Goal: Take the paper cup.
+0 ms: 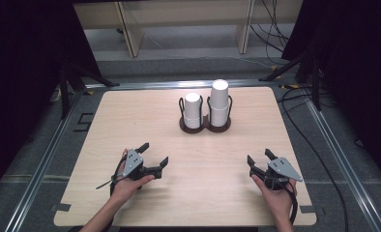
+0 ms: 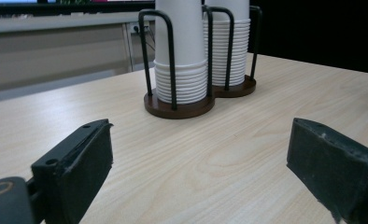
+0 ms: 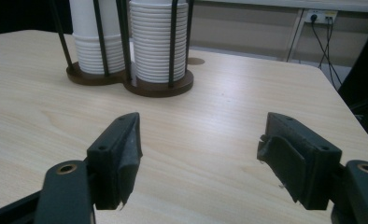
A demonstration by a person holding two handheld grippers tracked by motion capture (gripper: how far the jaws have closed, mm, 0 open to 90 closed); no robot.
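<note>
Two stacks of white paper cups stand in a dark double wire holder [image 1: 205, 126] at the far middle of the table; the left stack [image 1: 193, 110] is shorter than the right stack [image 1: 219, 102]. The holder [image 2: 180, 106] with its cups [image 2: 181, 51] lies ahead in the left gripper view, and the holder [image 3: 159, 87] with its cups [image 3: 158, 39] lies ahead in the right gripper view. My left gripper [image 1: 153, 155] rests near the front left, jaws open and empty. My right gripper [image 1: 259, 157] rests near the front right, jaws open and empty. Both point toward the holder, well short of it.
The wooden table [image 1: 130, 116] has rounded corners and a metal frame [image 1: 43, 159] around it. Black cables [image 1: 319, 150] run on the floor to the right. A pale shelf unit [image 1: 130, 29] stands beyond the far edge.
</note>
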